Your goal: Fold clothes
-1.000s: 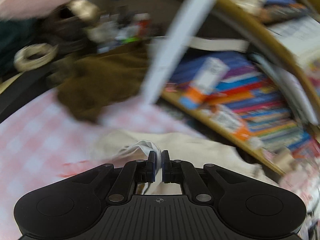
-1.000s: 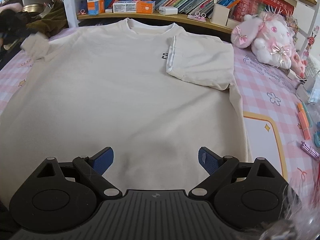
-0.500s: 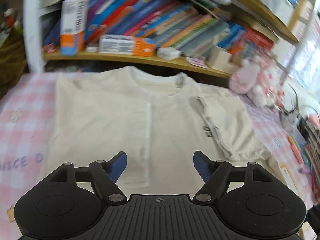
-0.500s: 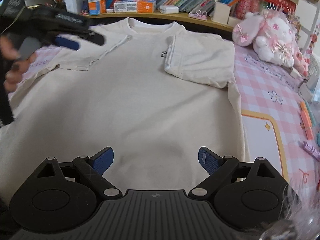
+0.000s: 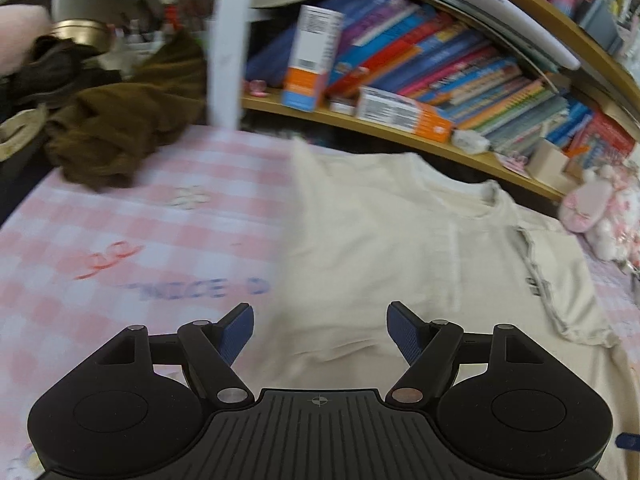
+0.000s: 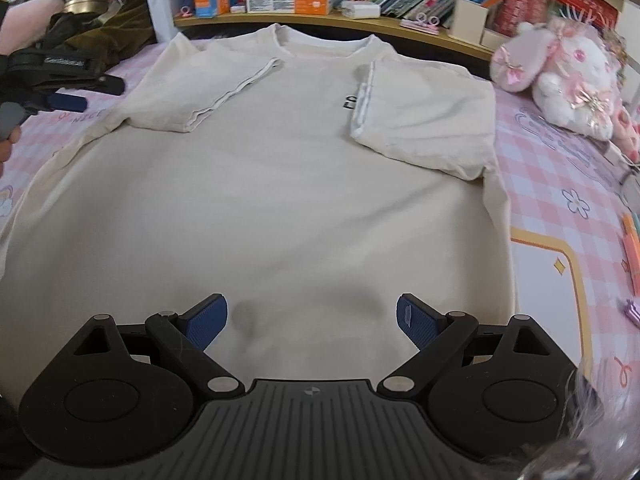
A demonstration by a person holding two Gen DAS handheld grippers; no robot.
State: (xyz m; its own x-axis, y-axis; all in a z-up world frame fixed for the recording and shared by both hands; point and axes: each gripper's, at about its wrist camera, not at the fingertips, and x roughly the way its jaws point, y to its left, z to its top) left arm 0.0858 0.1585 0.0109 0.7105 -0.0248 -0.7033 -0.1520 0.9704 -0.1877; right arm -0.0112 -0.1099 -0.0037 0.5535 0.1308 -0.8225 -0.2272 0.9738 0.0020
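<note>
A cream T-shirt (image 6: pixel 280 200) lies flat on the pink checked tablecloth, collar toward the shelf. Both sleeves are folded inward over the chest: the left sleeve (image 6: pixel 200 88) and the right sleeve (image 6: pixel 428 120). My right gripper (image 6: pixel 312 320) hovers open above the shirt's lower middle, holding nothing. My left gripper (image 5: pixel 320 328) is open and empty over the shirt's left edge (image 5: pixel 360 260). In the right wrist view the left gripper (image 6: pixel 68 92) appears at the far left, off the shirt, held by a hand.
A bookshelf (image 6: pixel 360 20) with books and boxes runs along the back. A brown garment (image 5: pixel 120 128) is heaped at the back left. A pink plush rabbit (image 6: pixel 560 76) sits at the right. Pens (image 6: pixel 630 248) lie at the right edge of the tablecloth (image 5: pixel 100 240).
The left gripper, shut on the left sleeve a second ago, laid it over the chest, opened, and has drawn back to the left off the shirt. The right gripper has not moved.
</note>
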